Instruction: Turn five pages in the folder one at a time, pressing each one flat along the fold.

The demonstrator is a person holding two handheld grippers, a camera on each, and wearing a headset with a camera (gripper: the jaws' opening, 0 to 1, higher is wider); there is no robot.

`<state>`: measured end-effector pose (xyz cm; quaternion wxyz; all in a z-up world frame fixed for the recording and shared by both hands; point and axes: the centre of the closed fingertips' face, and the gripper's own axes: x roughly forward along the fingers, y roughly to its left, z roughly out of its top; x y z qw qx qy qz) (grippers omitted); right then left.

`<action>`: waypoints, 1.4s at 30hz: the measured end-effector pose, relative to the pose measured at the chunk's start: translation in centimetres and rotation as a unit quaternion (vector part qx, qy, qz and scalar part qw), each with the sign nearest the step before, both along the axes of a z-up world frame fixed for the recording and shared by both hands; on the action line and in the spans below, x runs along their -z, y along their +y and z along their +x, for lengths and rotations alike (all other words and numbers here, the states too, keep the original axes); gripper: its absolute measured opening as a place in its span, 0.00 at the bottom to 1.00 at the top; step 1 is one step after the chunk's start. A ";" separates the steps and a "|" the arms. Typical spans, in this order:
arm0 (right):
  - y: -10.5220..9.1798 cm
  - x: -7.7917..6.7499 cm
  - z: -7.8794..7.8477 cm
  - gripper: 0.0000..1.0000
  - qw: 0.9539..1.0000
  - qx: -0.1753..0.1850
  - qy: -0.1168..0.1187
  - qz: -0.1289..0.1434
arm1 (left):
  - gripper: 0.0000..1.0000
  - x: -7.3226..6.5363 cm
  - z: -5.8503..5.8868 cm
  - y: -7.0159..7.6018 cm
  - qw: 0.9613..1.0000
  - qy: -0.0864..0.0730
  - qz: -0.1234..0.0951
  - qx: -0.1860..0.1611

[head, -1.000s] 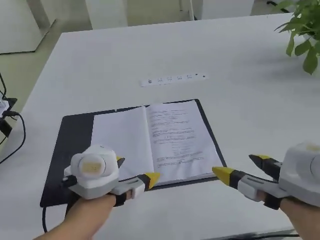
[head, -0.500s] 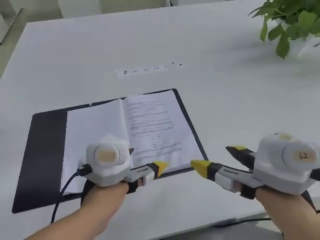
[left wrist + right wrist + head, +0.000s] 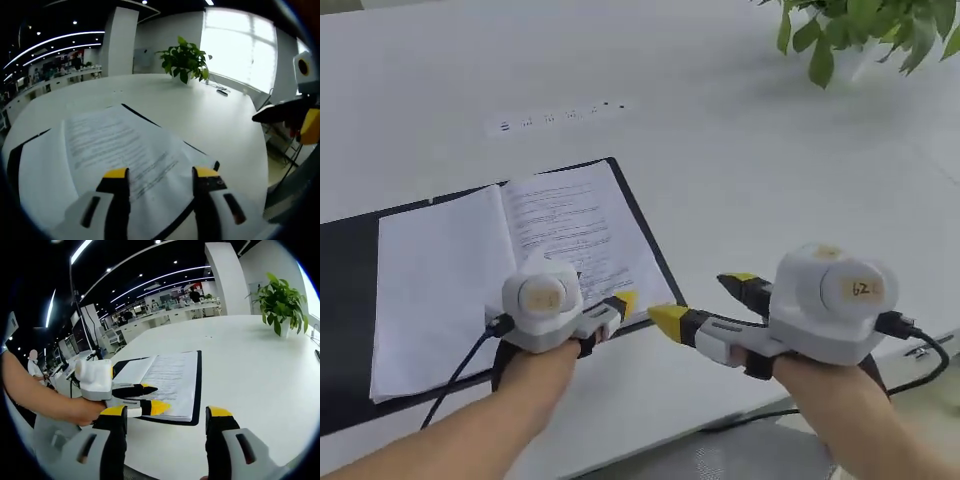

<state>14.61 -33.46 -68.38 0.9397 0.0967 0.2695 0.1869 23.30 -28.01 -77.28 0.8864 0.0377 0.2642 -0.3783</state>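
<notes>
A black folder (image 3: 638, 222) lies open on the white table, with a blank left page (image 3: 435, 270) and a printed right page (image 3: 565, 225). My left gripper (image 3: 605, 300) hovers open over the printed page's front edge, and that page (image 3: 120, 145) runs out beyond the jaws with nothing between them. Open as well, the right gripper (image 3: 702, 300) sits just off the folder's front right corner, its near yellow tip close to the left one. In the right gripper view the jaws (image 3: 166, 412) stand apart, facing the left gripper (image 3: 142, 397) and the folder (image 3: 197, 385).
A white power strip (image 3: 565, 115) lies behind the folder. A potted plant (image 3: 860, 30) stands at the far right. Cables trail from both grippers, one on the left (image 3: 460, 375) and one by the table's front edge (image 3: 920, 365). Bare table (image 3: 770, 180) spreads right of the folder.
The head camera has swung right, shifting the folder left in view. My left gripper has moved right along the page's front edge, closer to the right gripper at the corner.
</notes>
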 end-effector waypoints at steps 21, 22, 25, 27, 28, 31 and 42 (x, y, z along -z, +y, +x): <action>0.1 0.8 -0.2 0.62 1.000 -0.007 0.013 0.005 | 0.25 0.8 0.4 0.6 0.998 -0.057 0.008 -0.002; 0.1 0.9 -0.1 0.62 1.000 -0.008 0.013 0.005 | 0.24 0.8 0.4 0.7 0.998 -0.055 0.004 -0.005; 0.1 1.0 -0.1 0.62 1.000 -0.008 0.015 0.003 | 0.22 0.8 0.5 0.8 0.998 -0.056 0.000 -0.004; 0.1 1.1 -0.1 0.62 1.000 -0.010 0.016 0.002 | 0.20 0.8 0.6 1.0 0.999 -0.051 -0.007 -0.008; 0.1 1.1 -0.1 0.62 1.000 -0.011 0.017 0.001 | 0.20 0.8 0.7 1.0 0.999 -0.049 -0.011 -0.009; 0.3 1.2 0.0 0.62 1.000 -0.016 0.018 0.001 | 0.18 0.7 0.8 1.2 0.999 -0.037 -0.028 -0.017; 2.0 2.8 5.7 0.50 0.998 -0.061 0.016 0.006 | 0.15 0.6 1.0 1.4 0.998 -0.009 -0.057 -0.028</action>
